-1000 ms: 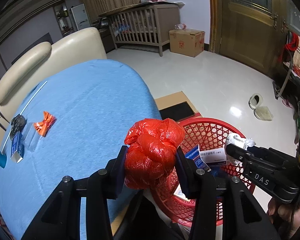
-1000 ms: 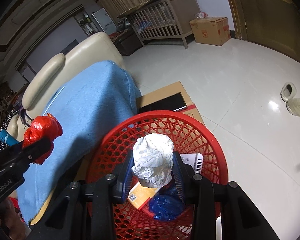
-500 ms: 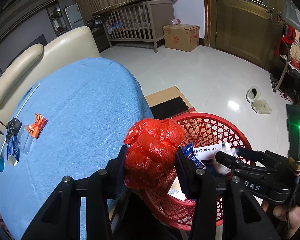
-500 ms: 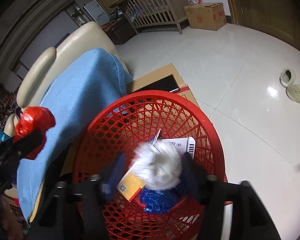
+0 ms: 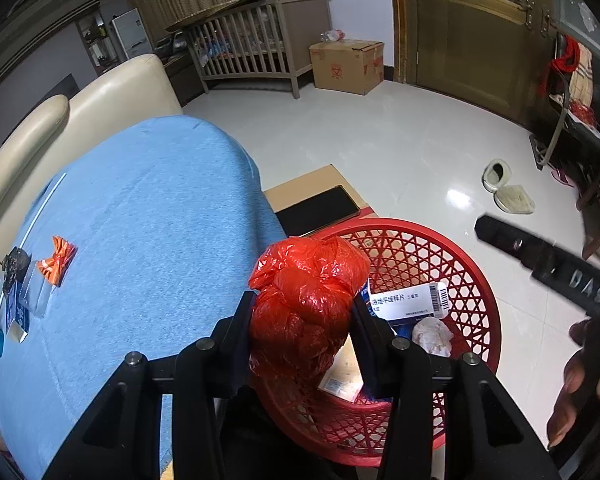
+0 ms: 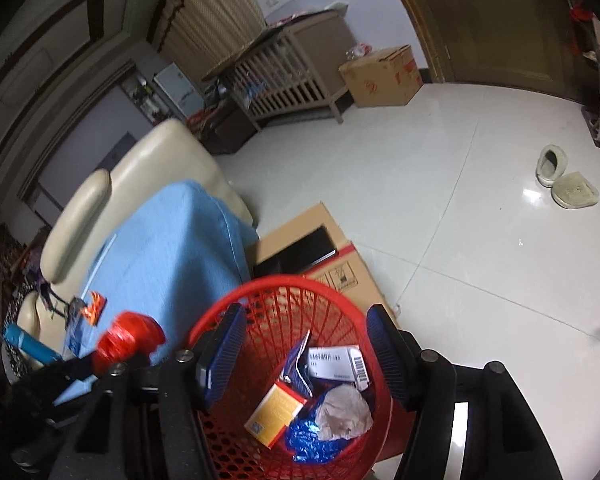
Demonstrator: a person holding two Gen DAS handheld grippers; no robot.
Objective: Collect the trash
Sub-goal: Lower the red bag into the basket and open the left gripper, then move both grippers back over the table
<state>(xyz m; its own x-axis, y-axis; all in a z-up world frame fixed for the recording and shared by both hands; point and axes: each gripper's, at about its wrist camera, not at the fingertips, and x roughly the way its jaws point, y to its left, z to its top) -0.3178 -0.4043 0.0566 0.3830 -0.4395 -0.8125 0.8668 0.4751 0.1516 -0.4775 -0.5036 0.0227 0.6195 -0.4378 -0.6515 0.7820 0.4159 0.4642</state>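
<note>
Blue cloth covers the bench [image 5: 148, 216], where an orange foil wrapper [image 5: 57, 259] and a small blue box [image 5: 15, 312] are left at the far left. A crumpled red plastic bag [image 5: 306, 304] is clamped in the left tool [image 5: 304, 320] at the rim of the red lattice plastic basket [image 5: 472, 276], seemingly for dropping in. The right tool [image 6: 300, 352] is spread wide and empty above the basket; a crumpled white paper ball [image 6: 344, 410] lies inside among cartons.

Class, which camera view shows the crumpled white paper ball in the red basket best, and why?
The right wrist view: the paper ball lies unobstructed in the red basket, seen from above. In the left wrist view it sits partly behind that tongs' finger, beside the red bag.
</note>
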